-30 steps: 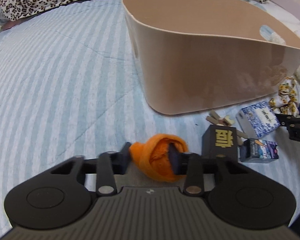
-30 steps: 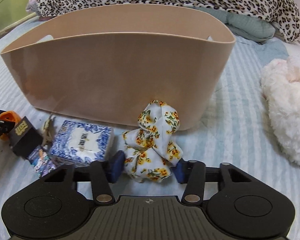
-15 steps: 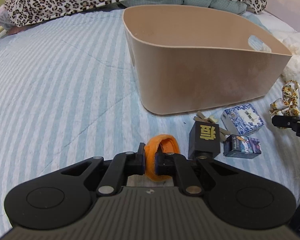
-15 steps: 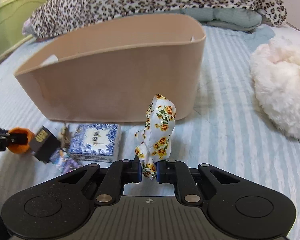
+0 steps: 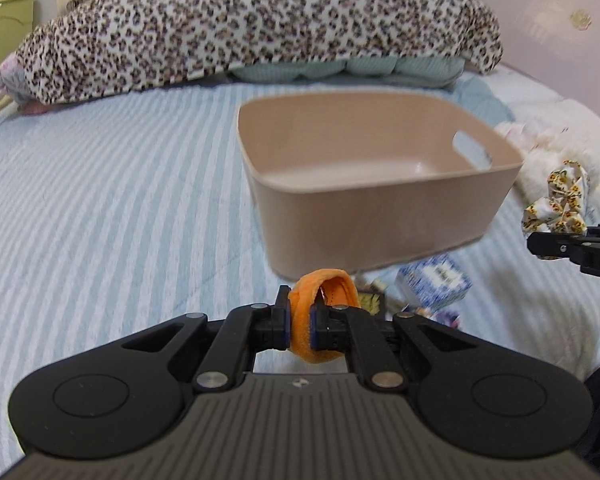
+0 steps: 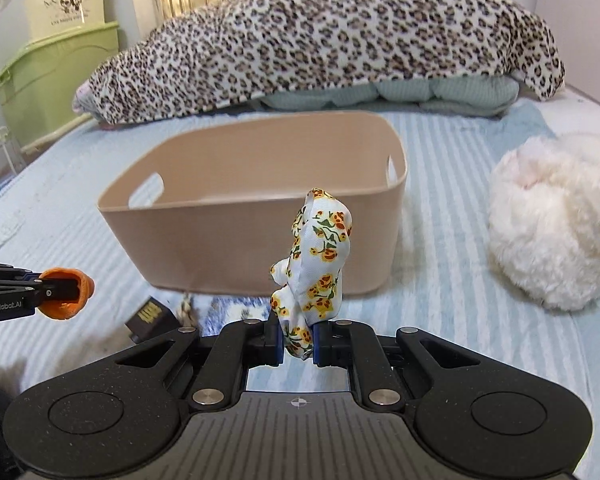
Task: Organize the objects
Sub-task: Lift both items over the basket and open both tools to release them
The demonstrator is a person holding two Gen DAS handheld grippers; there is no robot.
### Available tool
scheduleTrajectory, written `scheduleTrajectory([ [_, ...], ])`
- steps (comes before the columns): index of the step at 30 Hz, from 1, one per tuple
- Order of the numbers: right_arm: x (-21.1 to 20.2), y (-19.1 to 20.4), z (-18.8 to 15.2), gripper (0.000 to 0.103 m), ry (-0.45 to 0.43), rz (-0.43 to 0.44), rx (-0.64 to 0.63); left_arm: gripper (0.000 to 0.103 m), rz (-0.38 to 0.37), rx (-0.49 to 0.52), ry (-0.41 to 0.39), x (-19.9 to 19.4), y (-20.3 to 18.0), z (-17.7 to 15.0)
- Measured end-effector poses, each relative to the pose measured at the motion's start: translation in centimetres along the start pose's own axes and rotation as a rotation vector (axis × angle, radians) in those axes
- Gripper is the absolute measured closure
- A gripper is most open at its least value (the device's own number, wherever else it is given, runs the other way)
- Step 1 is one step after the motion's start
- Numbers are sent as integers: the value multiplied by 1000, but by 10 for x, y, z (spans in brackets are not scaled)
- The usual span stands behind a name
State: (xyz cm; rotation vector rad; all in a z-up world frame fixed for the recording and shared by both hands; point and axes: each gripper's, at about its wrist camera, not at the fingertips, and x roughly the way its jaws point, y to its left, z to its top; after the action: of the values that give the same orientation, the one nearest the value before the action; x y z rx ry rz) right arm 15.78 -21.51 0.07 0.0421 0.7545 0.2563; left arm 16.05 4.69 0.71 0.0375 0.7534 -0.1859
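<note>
While the beige bin [image 5: 364, 168] shows nothing inside, the left gripper [image 5: 299, 330] clamps an orange scrunchie [image 5: 320, 320] and the right gripper [image 6: 298, 342] a floral scrunchie [image 6: 316, 268], both raised short of it, with the small boxes [image 5: 434, 286] unsorted on the bedspread [image 5: 100, 220].

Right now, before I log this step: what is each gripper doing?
Left gripper: closed on the orange scrunchie.
Right gripper: closed on the floral scrunchie.

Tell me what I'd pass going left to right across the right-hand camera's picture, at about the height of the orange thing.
Orange scrunchie held by the left gripper → black box → floral scrunchie → fluffy white toy.
</note>
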Motion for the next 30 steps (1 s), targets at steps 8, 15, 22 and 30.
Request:
scheduleTrajectory([
  [8,-24,-2,21,91,-109,-16,20,94,-23,16,-121,-24,-11,36],
  [15,-28,1,50,91,-184,-13,17,94,-26,-6,-150,-10,-18,71],
  [22,-11,5,75,91,-220,-30,3,94,26,-7,-135,29,-29,96],
  [30,31,10,86,91,-167,-32,10,94,77,8,-73,88,-40,109],
])
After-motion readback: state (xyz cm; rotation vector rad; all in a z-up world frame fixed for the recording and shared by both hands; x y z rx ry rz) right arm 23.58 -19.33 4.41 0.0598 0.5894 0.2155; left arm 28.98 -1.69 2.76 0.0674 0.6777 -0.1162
